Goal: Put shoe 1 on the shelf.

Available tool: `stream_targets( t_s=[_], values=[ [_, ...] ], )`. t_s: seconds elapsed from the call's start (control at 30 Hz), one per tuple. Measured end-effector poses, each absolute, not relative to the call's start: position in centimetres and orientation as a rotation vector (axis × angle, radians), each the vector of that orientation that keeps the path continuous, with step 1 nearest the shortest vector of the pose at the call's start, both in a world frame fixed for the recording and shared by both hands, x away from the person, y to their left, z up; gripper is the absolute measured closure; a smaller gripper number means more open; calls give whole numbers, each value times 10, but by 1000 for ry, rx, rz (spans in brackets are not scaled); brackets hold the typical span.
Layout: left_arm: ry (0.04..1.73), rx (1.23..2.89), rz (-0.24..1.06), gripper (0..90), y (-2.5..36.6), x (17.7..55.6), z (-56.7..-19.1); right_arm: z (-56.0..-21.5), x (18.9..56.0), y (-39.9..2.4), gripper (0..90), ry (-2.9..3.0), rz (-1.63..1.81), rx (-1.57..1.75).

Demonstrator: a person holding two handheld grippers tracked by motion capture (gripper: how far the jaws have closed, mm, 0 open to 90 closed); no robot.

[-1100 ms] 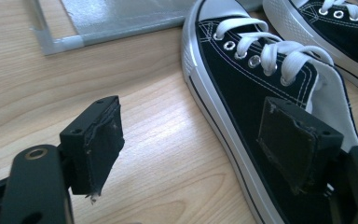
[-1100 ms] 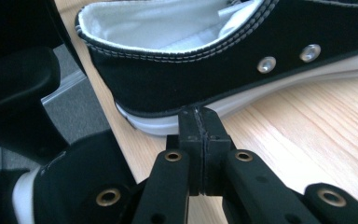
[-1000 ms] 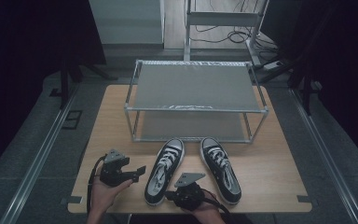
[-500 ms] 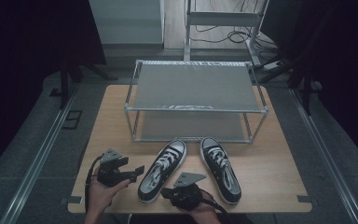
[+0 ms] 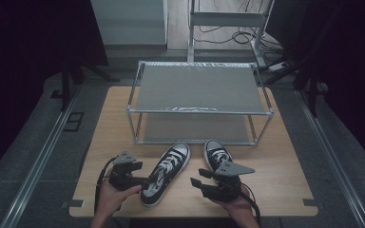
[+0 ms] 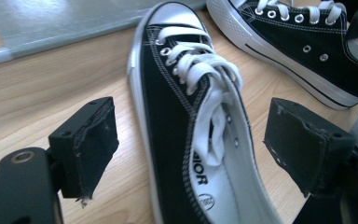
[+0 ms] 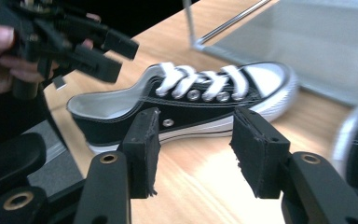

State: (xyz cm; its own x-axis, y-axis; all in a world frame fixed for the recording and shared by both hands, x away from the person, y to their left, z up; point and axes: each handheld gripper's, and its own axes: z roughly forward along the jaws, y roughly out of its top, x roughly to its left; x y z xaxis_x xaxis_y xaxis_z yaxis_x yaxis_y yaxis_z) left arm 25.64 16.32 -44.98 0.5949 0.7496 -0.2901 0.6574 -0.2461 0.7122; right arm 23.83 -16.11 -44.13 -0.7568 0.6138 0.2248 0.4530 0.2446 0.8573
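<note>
High view, setting: wooden table (image 5: 285, 171) with a two-tier metal shoe rack (image 5: 197, 102) at its far side; a pair of black canvas sneakers lies in front of the rack, toes toward it.

Left gripper (image 5: 145, 180): held in the person's left hand (image 5: 111, 197) just beside the heel of the left sneaker (image 5: 166, 173). Jaws have just been opening and stand spread; in the left gripper view (image 6: 191, 154) the shoe's collar and tongue lie between the pads, which do not press on it.

Left sneaker: flat on the table, angled with its toe toward the rack, heel close to the near table edge.

Risk at left: a closure at this angle would likely pinch only the soft canvas collar; the shoe could fold, dangle toe-down and slip out on lifting. A nudge from the pad could also slide the heel toward the table edge.

Right gripper (image 5: 199, 185): held above the heel of the right sneaker (image 5: 217, 156), jaws just opened and spread with nothing between them; the right gripper view (image 7: 193, 154) looks across bare table at the left sneaker (image 7: 182, 100).

Right sneaker: upright, just beside its partner, partly covered by the gripper.

Risk at right: the two grippers work near each other, so a reach toward the same shoe could bring jaws or cables into collision.

Rack: lower shelf opening is low; a shoe carried high would probably strike the front rail.
</note>
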Motion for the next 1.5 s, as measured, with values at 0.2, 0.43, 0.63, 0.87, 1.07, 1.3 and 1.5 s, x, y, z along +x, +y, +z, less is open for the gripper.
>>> stream_targets(
  t_s=[0.2, 0.43, 0.63, 0.87, 1.07, 1.3, 1.5],
  values=[
    [1104, 2038, 113, 157, 147, 265, -448, -433, 243, -185, 493, 2277, 1544, 1067],
    [1147, 2129, 110, 146, 128, 282, -455, -430, 246, -209, 487, 2205, 1553, 1133],
    [1179, 2189, 89, 97, 112, 292, -462, -432, 247, -216, 486, 2190, 1532, 1152],
    [1233, 2254, 86, 71, 98, 305, -469, -433, 247, -219, 484, 2183, 1528, 1161],
    [1274, 2354, 106, 65, 86, 313, -474, -433, 247, -221, 483, 2180, 1521, 1163],
    [1306, 2448, 97, 61, 77, 322, -482, -435, 249, -222, 481, 2177, 1504, 1180],
    [1314, 2454, 91, 82, 77, 324, -483, -437, 250, -222, 481, 2181, 1497, 1184]
  ],
)
